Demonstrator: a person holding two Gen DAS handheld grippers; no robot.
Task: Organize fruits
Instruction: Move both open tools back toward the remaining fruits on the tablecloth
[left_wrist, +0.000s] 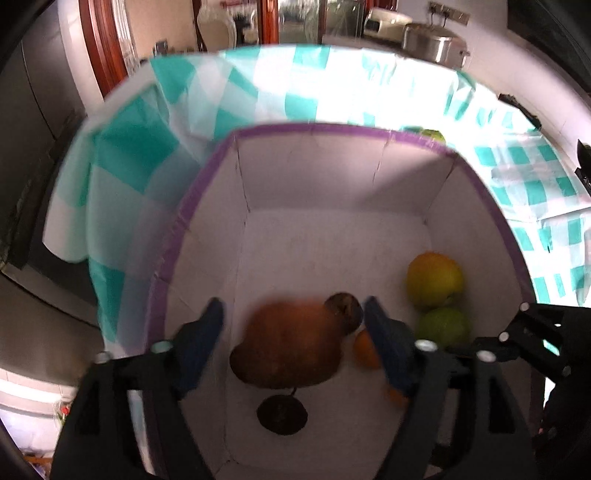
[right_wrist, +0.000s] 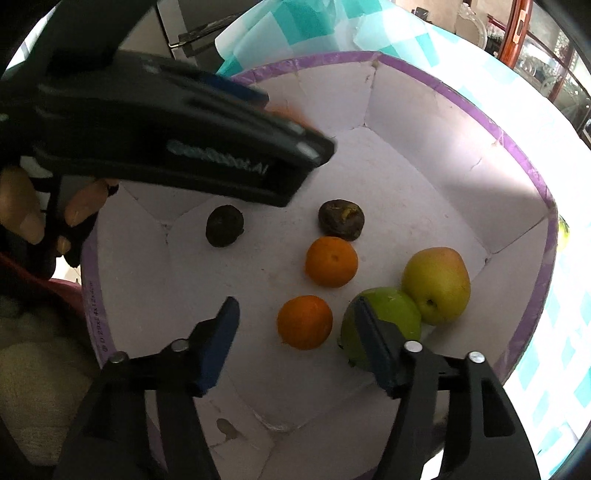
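Left tongs: the left gripper (left_wrist: 293, 325) hangs over the box with its blue pads spread wide; a blurred brownish-orange fruit (left_wrist: 288, 345) fills the gap between them, and I cannot tell whether the pads touch it.
Right tongs: the right gripper (right_wrist: 295, 330) is spread wide above the box floor, gripping nothing; its right pad lies in front of the green apple (right_wrist: 388, 314).
Box: a white cardboard box (right_wrist: 424, 122) with purple tape along its rim stands on a teal-and-white checked cloth (left_wrist: 258, 85).
Oranges: one orange (right_wrist: 304, 322) lies between the right tongs' pads in the right wrist view, a second orange (right_wrist: 331, 261) just beyond it, farther in.
Apples: the green apple touches a yellow-green apple (right_wrist: 436, 284) at the right side of the box.
Dark fruits: one wrinkled dark fruit (right_wrist: 341, 219) lies just beyond the farther orange; another dark fruit (right_wrist: 224, 226) lies apart to the left.
Left wrist view: the blurred fruit hides most of the floor near the pads; the yellow-green and green apples show at the right.
Outside the box: a green fruit (left_wrist: 434, 136) peeks past the far rim on the cloth.
Background: a metal pot (left_wrist: 436, 44) stands far right.
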